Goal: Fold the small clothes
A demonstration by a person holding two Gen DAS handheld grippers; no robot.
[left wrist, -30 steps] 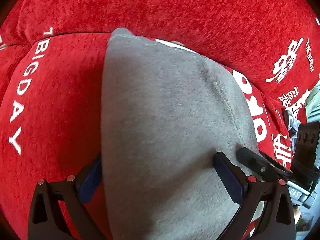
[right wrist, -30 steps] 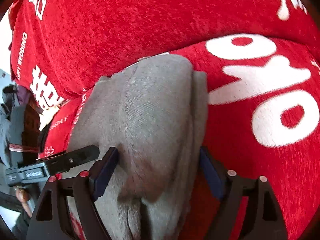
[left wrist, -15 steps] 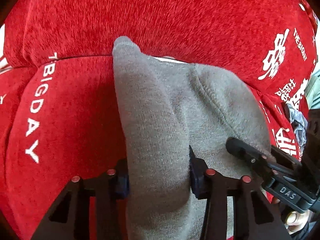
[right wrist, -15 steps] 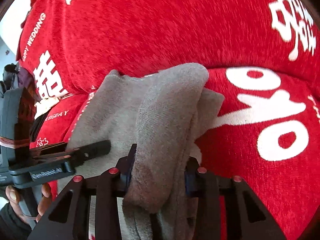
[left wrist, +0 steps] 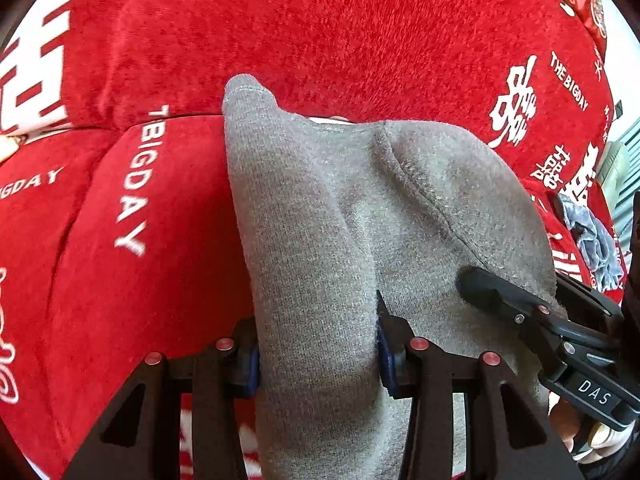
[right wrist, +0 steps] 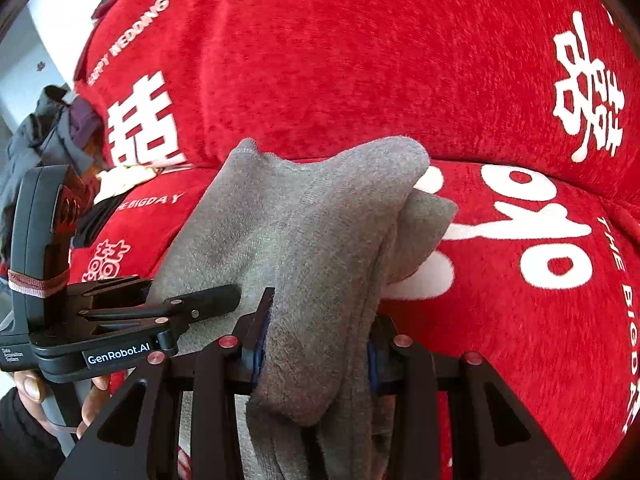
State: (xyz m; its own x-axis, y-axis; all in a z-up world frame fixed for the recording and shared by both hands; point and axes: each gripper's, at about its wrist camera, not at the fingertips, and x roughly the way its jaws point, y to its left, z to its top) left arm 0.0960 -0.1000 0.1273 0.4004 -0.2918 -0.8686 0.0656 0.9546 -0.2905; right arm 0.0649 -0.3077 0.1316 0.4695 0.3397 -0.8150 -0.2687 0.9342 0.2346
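A small grey knit garment [left wrist: 332,216] lies on a red sofa. My left gripper [left wrist: 318,354] is shut on its near left edge, the cloth bunched between the blue pads. My right gripper [right wrist: 314,350] is shut on the garment's near right edge [right wrist: 316,240], where several layers hang between the fingers. The right gripper shows in the left wrist view [left wrist: 532,312] at the garment's right edge. The left gripper shows in the right wrist view [right wrist: 192,304] at the garment's left edge. The garment's near end is lifted and its far end touches the seat.
The red sofa seat [left wrist: 120,240] and backrest [left wrist: 320,32] carry white lettering. A crumpled grey-blue cloth [left wrist: 596,240] lies at the far right of the seat. Dark clothes [right wrist: 52,128] are piled at the sofa's left end.
Both grippers went from wide open around the garment to shut on its edges. Both have pulled back and lifted, and the cloth is drawn into ridges between the fingers.
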